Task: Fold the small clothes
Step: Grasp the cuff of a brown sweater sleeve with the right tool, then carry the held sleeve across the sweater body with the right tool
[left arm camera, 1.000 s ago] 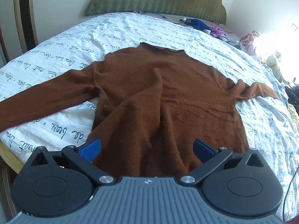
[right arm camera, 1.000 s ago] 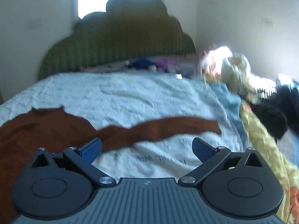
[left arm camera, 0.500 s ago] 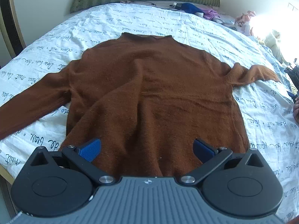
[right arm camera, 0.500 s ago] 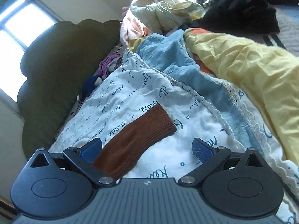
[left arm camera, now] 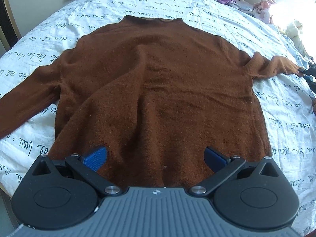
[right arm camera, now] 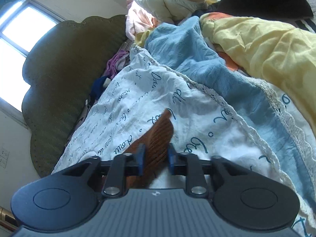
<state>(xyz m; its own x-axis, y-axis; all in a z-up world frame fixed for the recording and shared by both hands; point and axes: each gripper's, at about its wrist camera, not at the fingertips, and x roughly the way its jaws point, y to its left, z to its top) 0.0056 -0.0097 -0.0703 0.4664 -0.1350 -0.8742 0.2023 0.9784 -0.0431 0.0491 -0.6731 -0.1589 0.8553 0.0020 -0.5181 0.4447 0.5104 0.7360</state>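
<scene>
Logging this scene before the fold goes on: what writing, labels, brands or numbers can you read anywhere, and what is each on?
"de": cursive print on the white bed sheet, right wrist view.
"de beaux": the same sheet print, upside down at lower left, left wrist view.
Rest of the script on the sheet: too distorted to read.
Small emblem on the left gripper body: a logo, no letters.
Brown sweater: no label visible.
</scene>
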